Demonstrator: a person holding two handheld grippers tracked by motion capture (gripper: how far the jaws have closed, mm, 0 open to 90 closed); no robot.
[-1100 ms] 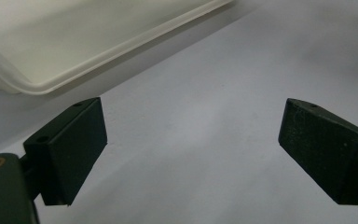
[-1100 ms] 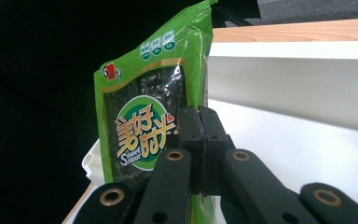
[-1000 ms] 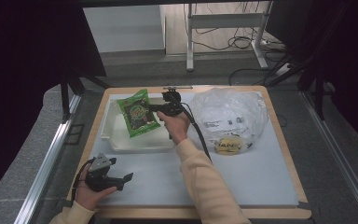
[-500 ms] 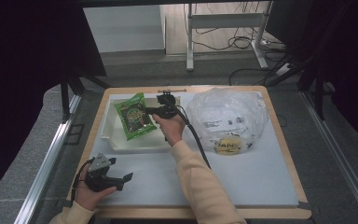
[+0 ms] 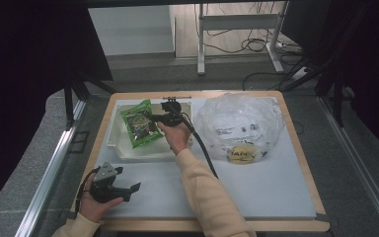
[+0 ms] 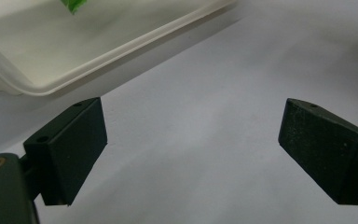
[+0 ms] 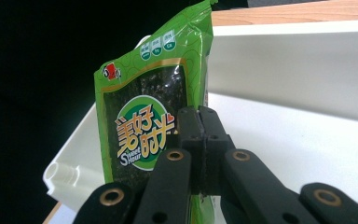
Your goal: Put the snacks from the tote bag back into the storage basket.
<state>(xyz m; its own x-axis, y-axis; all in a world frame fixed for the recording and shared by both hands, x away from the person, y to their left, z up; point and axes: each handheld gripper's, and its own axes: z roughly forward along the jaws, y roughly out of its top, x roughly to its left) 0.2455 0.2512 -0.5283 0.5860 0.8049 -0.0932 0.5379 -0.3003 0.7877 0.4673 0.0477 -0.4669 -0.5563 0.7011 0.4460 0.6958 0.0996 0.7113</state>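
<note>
A: Starting at the left, what is the left gripper [image 5: 112, 186] doing?

B: It sits low at the near left corner of the surface [image 5: 256, 187], held in the person's left hand [image 5: 93, 207]. In the left gripper view its jaws stand spread wide with only bare white surface between them. A corner of the white tray [image 6: 121, 46] shows just beyond them, apart from them.

A: And next along?

B: The white tray [image 5: 121, 148] lies on the far left part of the surface. The green snack packet [image 5: 139, 123] is over it, tilted, with its far end toward the tray's back rim.

A: Who has the packet?

B: The right gripper [image 5: 154, 118]. In the right gripper view its jaws are pressed together on the packet [image 7: 144, 116], pinching its lower right edge, so the packet stands nearly upright in front of the camera with the tray wall [image 7: 298, 70] behind it. Whether its bottom edge touches the tray floor I cannot tell.

A: Where is the hand?

B: The person's right hand [image 5: 176, 137] is at the tray's right rim, the sleeve [image 5: 212, 197] running back across the middle of the surface to the near edge, the gripper's black cable [image 5: 202, 148] trailing beside it.

A: Anything further right?

B: A crumpled clear plastic bag [image 5: 239, 118] just beside the tray, with something yellow [image 5: 242, 150] showing through near its front edge. It is well apart from the left gripper.
</note>
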